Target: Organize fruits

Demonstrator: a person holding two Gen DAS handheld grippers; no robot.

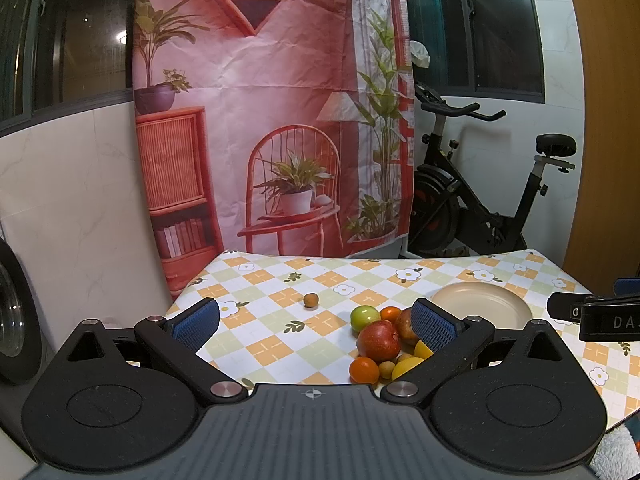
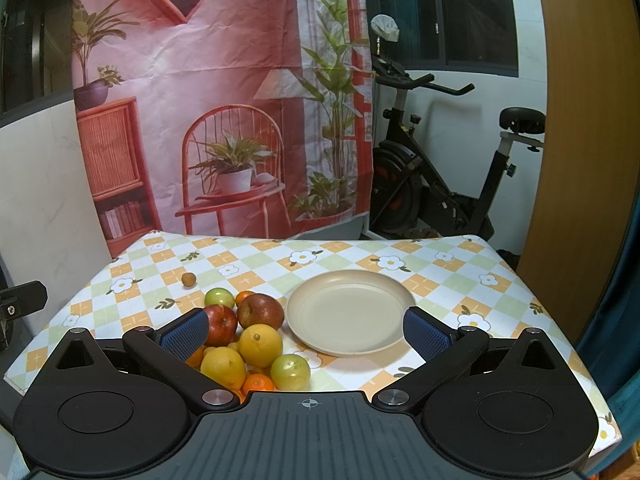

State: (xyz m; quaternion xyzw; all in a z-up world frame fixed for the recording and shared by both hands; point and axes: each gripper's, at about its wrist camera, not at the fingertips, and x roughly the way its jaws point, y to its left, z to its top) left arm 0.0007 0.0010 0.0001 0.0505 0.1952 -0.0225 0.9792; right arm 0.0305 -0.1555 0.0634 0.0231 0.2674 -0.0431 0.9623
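Note:
A pile of fruit lies on the checked tablecloth: red apples, a green apple, yellow citrus, small oranges. It shows in the left wrist view too, with a red apple and a green apple. A small brown fruit lies apart at the far left, also in the left wrist view. An empty beige plate sits right of the pile. My right gripper is open, empty, above the near edge. My left gripper is open and empty, left of the pile.
The table stands against a printed pink backdrop. An exercise bike stands behind the table at the right. A wooden panel is at the far right. The right gripper's body shows at the right edge of the left wrist view.

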